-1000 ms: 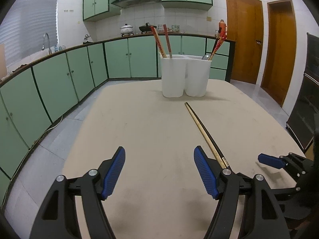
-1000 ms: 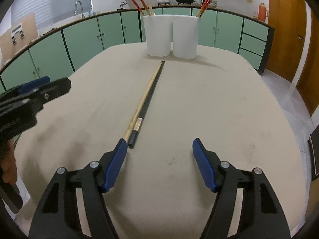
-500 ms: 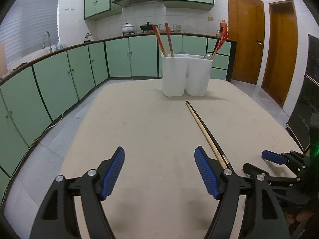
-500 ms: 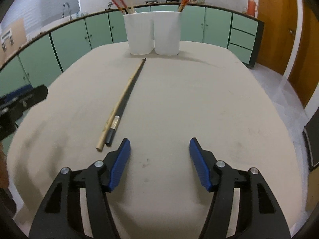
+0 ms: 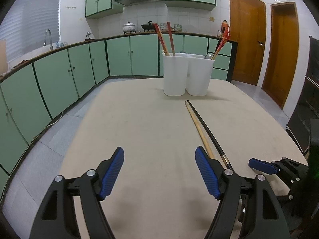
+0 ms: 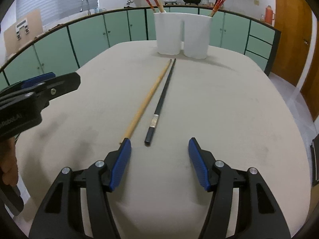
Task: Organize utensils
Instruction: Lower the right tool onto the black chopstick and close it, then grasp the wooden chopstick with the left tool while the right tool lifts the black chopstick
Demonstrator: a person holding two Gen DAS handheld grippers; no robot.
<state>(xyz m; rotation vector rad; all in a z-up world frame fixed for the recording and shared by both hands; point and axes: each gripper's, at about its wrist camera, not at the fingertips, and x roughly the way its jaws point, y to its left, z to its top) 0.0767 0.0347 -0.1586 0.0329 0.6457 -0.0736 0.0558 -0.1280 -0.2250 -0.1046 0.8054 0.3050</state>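
Since the earlier frame, the right gripper [image 6: 159, 164] had lined up behind the black chopstick [image 6: 159, 103], its jaws standing apart and empty. The wooden chopstick [image 6: 148, 95] lay just ahead of its left pad. The left gripper [image 5: 159, 176] hung released nearby. Closing might catch both sticks or skid them away from the white holder [image 6: 182, 33].
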